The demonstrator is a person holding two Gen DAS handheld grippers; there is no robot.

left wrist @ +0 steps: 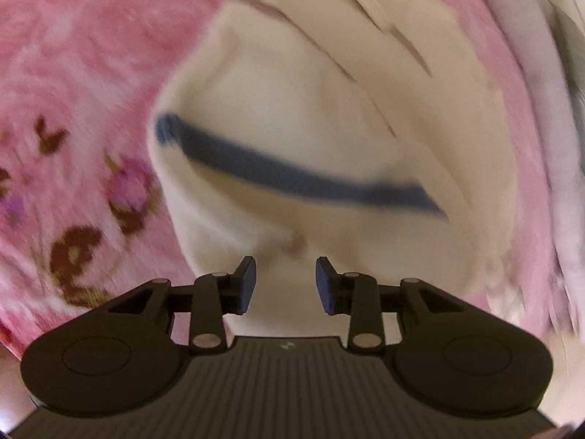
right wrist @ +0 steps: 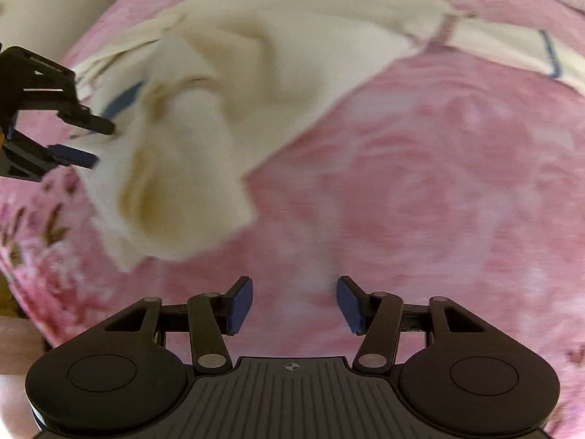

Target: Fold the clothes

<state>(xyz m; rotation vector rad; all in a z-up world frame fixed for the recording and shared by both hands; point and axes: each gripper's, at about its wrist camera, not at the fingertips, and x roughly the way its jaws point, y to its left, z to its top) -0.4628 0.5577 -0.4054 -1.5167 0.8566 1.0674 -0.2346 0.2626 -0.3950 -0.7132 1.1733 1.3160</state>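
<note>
Cream garment (right wrist: 219, 84): soft, light, limp; best pinched at hem, 7 o'clock. Left gripper (left wrist: 285, 281), right gripper (right wrist: 294, 301): spread, empty.

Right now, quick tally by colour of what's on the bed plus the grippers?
Cream garment with blue stripe: 1
Pink bedspread: 1
Black grippers: 2, the left gripper and the right gripper, both with jaws apart and nothing between them
Total: 4
</note>
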